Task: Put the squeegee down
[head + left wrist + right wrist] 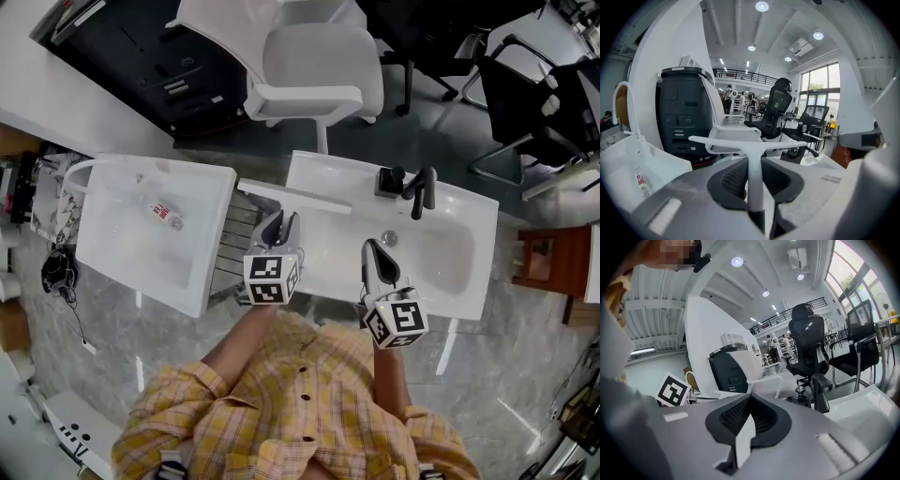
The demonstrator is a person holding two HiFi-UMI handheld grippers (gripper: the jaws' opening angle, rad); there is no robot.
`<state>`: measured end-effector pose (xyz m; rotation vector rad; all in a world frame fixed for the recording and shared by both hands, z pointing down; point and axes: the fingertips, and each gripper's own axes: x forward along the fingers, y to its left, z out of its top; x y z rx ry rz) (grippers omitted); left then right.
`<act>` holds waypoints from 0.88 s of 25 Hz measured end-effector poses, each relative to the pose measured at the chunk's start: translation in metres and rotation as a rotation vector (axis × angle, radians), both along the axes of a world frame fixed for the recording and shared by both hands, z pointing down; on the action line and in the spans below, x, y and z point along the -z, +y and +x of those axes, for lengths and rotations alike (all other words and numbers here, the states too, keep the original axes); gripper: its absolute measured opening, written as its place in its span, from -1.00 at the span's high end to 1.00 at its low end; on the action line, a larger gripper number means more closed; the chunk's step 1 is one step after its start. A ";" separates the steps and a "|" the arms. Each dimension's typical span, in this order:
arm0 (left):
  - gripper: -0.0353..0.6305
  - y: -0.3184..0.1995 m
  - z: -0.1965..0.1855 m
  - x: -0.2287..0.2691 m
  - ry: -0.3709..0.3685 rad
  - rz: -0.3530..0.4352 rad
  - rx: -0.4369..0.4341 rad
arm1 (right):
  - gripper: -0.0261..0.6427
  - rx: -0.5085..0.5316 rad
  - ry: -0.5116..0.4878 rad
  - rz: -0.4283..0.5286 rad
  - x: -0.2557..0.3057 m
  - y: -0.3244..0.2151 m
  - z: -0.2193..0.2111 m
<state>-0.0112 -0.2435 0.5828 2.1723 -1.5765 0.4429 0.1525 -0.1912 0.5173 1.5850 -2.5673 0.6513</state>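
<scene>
Bright, even overhead light fills the head view, which is sharp throughout. The glossy white rectangular basin gleams without hard shadows, and pale streaks glint on the polished grey marble floor at 4 o'clock. Both gripper views bow like a fisheye and have black corners. Round recessed ceiling lamps flare at 12 o'clock, and the tall glass window at 2 o'clock is washed out. Close to the lens, the left gripper and right gripper look soft.
</scene>
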 end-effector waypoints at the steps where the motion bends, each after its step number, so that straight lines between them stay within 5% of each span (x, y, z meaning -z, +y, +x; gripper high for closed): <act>1: 0.63 -0.002 0.000 -0.004 -0.006 -0.003 0.001 | 0.92 0.000 -0.001 -0.003 -0.002 -0.001 0.000; 22: 0.63 -0.062 0.003 -0.084 -0.099 -0.095 0.016 | 0.92 0.032 0.023 -0.059 -0.029 -0.039 -0.004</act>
